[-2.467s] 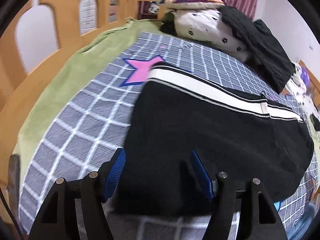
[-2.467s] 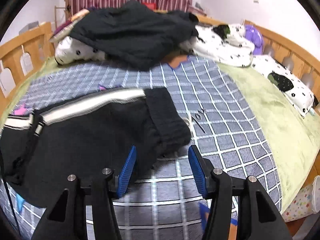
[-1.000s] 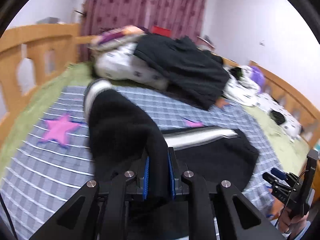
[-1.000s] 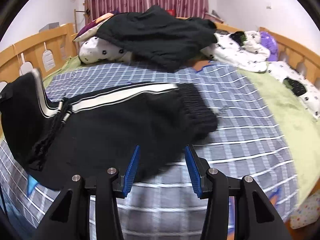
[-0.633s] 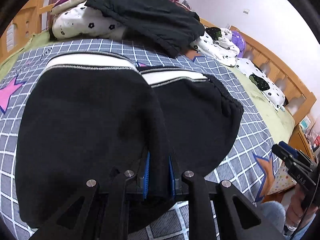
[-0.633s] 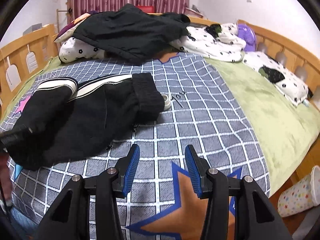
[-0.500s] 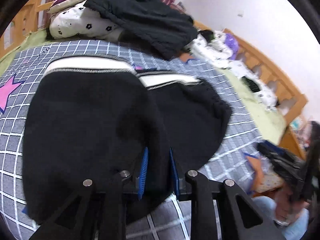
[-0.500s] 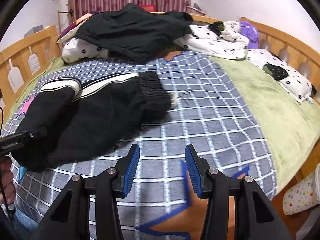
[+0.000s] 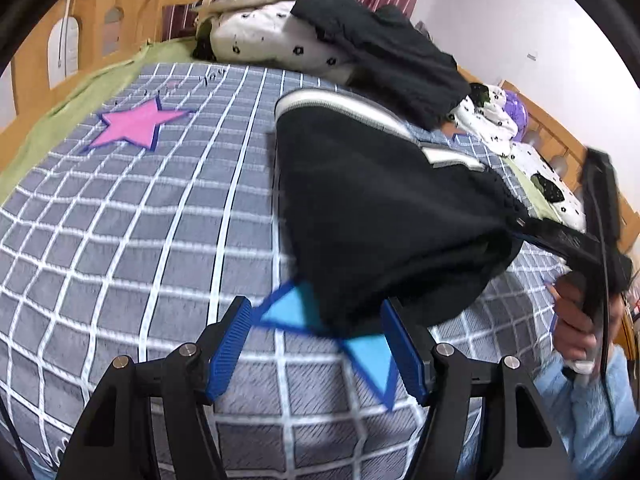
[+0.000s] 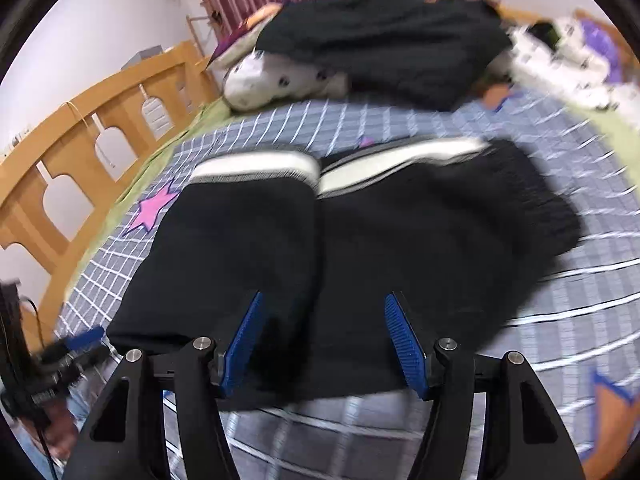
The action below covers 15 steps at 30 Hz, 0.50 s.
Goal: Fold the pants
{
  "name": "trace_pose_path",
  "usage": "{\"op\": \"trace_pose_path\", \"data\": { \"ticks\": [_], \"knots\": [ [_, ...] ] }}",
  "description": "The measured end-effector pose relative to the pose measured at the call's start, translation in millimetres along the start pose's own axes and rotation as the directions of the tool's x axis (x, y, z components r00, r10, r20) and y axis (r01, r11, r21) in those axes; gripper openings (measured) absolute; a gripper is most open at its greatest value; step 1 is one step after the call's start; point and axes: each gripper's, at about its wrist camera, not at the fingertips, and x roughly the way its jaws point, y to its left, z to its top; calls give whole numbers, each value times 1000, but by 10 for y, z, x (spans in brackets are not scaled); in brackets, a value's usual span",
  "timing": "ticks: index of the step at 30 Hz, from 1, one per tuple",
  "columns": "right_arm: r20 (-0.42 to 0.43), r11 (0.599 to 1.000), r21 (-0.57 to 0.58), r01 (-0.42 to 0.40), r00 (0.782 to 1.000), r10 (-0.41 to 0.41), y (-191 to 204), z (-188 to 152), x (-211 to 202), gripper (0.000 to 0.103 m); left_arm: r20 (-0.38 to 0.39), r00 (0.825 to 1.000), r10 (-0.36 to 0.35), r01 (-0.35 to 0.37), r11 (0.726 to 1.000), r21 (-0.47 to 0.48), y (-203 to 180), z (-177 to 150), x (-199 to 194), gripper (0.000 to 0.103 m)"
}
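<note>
The black fleece pants with white side stripes (image 10: pixel 352 240) are lying folded over near the front edge of the grey grid-patterned bedspread (image 9: pixel 120 220), one layer resting on the other. To fold well, the next pinch is best taken at the near hem through both layers, keeping the stripes aligned. The right gripper (image 10: pixel 324 340) is hovering low over that hem, its blue pads spread wide and holding nothing. The left gripper (image 9: pixel 316 352) is pointing at the pants' near left corner, likewise spread and empty. A heap of dark clothing (image 10: pixel 380 40) is sitting at the bedspread's far edge.
</note>
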Motion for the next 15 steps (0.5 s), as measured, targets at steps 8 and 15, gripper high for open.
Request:
{"op": "trace_pose_path", "data": {
  "ticks": [8, 15],
  "knots": [
    [-79, 988, 18, -156, 984, 157, 101, -14, 503, 17, 10, 1000, 23, -23, 998, 57, -157, -106, 181, 65],
    [115, 982, -125, -143, 981, 158, 71, 375, -113, 14, -3, 999, 37, -36, 996, 87, -545, -99, 375, 65]
  ]
}}
